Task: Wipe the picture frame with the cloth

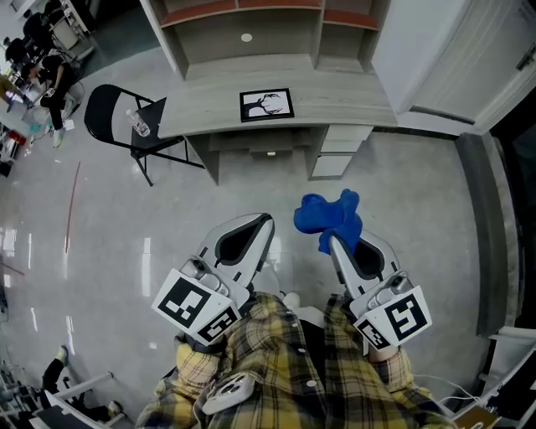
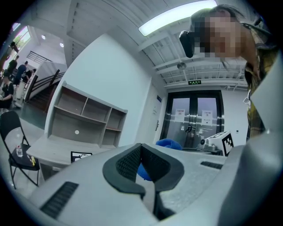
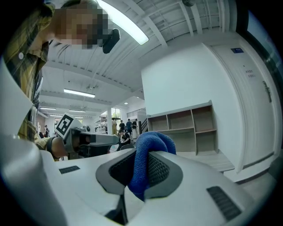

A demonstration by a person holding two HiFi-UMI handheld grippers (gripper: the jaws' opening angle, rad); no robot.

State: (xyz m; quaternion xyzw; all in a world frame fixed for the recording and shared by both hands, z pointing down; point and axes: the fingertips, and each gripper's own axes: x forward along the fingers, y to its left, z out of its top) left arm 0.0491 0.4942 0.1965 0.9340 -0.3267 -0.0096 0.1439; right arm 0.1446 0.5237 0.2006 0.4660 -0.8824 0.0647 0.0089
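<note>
A black-rimmed picture frame (image 1: 266, 105) lies flat on the grey desk (image 1: 335, 100) well ahead of me, small in the left gripper view (image 2: 80, 156). My right gripper (image 1: 332, 238) is shut on a bunched blue cloth (image 1: 329, 214), which bulges up between its jaws in the right gripper view (image 3: 147, 155). My left gripper (image 1: 266, 219) is shut with nothing in it, its pads meeting in the left gripper view (image 2: 141, 155). Both grippers are held level over the floor, far short of the desk. The cloth also shows past the left jaws (image 2: 168, 144).
A shelf unit (image 1: 251, 25) rises behind the desk, with drawers (image 1: 335, 151) below its right side. A black folding chair (image 1: 126, 121) carrying a bottle stands left of the desk. A door (image 1: 452, 59) is on the right. People work at the far left.
</note>
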